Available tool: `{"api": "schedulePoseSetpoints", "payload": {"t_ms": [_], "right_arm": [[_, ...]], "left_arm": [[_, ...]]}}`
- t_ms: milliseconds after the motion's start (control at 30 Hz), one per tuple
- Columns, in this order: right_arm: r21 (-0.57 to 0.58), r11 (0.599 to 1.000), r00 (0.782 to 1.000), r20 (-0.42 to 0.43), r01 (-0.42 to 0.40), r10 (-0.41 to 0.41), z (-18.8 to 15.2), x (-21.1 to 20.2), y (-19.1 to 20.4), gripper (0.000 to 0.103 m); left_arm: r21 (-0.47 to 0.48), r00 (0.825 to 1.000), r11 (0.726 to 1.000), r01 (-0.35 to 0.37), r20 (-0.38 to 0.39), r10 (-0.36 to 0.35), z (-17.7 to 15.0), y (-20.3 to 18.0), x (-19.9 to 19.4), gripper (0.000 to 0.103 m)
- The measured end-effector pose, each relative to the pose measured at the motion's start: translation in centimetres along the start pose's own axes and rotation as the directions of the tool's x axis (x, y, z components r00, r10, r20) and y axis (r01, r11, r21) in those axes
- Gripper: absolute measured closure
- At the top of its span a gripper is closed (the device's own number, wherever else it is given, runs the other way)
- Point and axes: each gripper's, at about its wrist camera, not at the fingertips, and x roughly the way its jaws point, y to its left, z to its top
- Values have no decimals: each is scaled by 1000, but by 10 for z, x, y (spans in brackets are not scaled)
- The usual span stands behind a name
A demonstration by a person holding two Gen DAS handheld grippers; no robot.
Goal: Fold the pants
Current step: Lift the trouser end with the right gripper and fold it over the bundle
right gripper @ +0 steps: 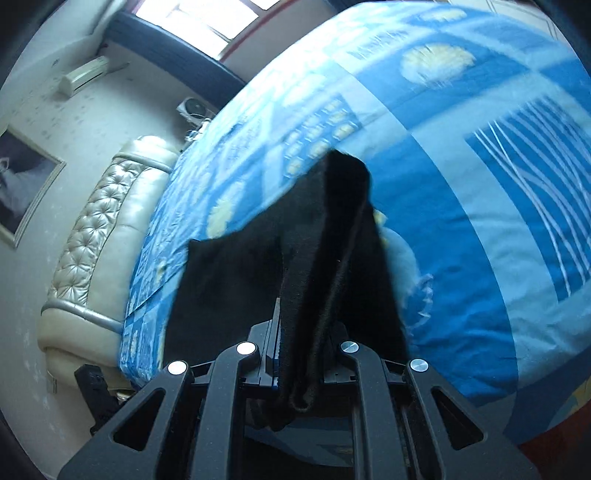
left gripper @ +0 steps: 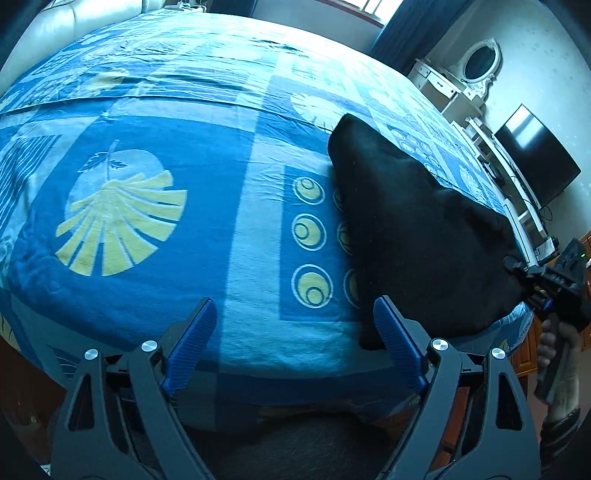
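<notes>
The black pants (left gripper: 413,229) are lifted off the blue patterned bed (left gripper: 229,206), stretched up to the right. My left gripper (left gripper: 295,328) is open and empty, low over the bed's near edge, its right finger (left gripper: 395,332) next to the pants' lower corner. My right gripper (left gripper: 517,266) shows at the far right, pinching the pants' edge. In the right wrist view my right gripper (right gripper: 303,332) is shut on a bunched fold of the pants (right gripper: 325,258), which hang down toward the bed (right gripper: 461,221).
A padded cream headboard (right gripper: 110,229) stands at the bed's far end. A white dresser with an oval mirror (left gripper: 476,70) and a dark TV (left gripper: 535,155) stand to the right of the bed. A window (right gripper: 199,14) lies beyond.
</notes>
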Motion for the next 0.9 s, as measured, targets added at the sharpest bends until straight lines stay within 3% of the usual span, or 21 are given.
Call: {"api": "schedulePoseSetpoints", "payload": {"t_ms": [267,467,900], "right_arm": [[64,995,997,-8,-76,77,-7,17,-29,90],[78,990,992,-5,-122,122,-9,15,-41,90],[109,971,977,17,-214,213,-14,11,-65,89]], "left_arm": [[-29,999,999,40,1,-40,11,-11,4,16],[53,1000,999,-15,4,15,17,-32,17,16],[62,997,996,-56,-41,59,13,-28,34,11]]}}
